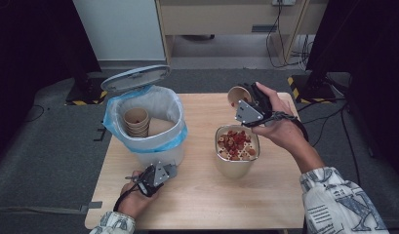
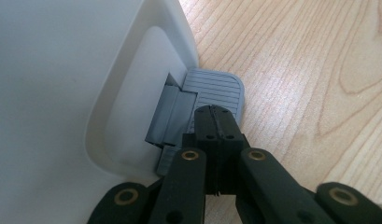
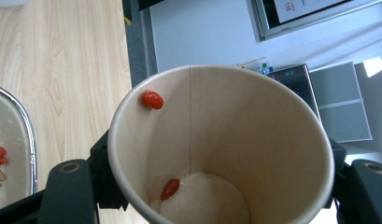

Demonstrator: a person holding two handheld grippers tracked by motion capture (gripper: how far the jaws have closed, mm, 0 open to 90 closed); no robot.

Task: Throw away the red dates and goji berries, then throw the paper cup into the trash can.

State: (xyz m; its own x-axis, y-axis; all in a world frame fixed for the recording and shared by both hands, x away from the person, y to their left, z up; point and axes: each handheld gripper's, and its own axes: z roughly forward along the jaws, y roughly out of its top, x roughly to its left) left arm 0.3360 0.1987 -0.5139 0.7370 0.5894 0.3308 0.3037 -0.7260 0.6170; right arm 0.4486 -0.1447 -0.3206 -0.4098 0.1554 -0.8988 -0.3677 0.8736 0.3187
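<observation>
paper cup (image 3: pixel 235 154) base cut off, sides hiding the jaws

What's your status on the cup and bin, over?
Left gripper shut, pressing bin pedal, lid up. Right gripper shut on paper cup; two red bits stuck inside. Path unobstructed.

bin (image 1: pixel 144 127) left on table (image 1: pixel 202 195) | cups (image 1: pixel 137 122) in bin | bowl (image 1: pixel 236 155) right of bin
</observation>
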